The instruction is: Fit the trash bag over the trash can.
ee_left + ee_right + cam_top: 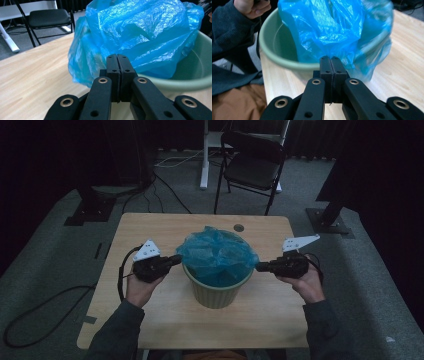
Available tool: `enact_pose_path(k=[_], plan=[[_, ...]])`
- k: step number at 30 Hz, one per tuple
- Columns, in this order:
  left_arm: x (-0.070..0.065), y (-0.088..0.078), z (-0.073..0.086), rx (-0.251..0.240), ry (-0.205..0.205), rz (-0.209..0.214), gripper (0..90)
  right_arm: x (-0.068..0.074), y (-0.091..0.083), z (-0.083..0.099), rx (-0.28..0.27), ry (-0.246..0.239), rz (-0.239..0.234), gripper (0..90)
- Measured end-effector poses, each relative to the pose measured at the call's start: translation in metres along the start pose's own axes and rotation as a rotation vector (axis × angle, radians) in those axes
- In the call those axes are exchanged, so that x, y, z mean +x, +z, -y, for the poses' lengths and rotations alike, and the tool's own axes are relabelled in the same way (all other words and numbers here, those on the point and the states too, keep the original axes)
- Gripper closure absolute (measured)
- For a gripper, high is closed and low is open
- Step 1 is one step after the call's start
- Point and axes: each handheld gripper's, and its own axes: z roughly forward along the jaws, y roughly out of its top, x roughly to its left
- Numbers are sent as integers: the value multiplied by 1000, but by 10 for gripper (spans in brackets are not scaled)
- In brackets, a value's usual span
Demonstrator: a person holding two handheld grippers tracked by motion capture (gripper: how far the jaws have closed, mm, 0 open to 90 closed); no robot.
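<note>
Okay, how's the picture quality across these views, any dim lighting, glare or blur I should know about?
High view: dim and underexposed, the surroundings nearly black, yet the crinkled blue plastic bag in the pale green ribbed plastic bin reads clearly. Left gripper view: brighter, white glare on the bag's folds, background chair soft. Right gripper view: the bag's right edge is smeared by blur, while the shut black jaws look sharp.

Left tool (176, 259) jaws pressed together, pointing inward; right tool (260, 266) likewise closed, facing it. Forearms enter from bottom, hands level.
</note>
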Motion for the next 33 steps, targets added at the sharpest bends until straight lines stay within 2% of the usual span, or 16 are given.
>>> enact_pose_path(k=[5,9,18,28,33], plan=[[-7,-2,13,11,-17,17,888,6,3,9,46,-3,-22,900],[-12,0,22,33,-26,40,888,12,11,14,86,-20,-49,900],[-10,12,21,47,-30,45,888,11,14,9,64,-16,-31,900],[-16,16,27,53,-36,73,888,14,21,13,71,-20,-64,900],[-21,20,31,67,-33,91,887,15,31,14,88,-25,-84,900]])
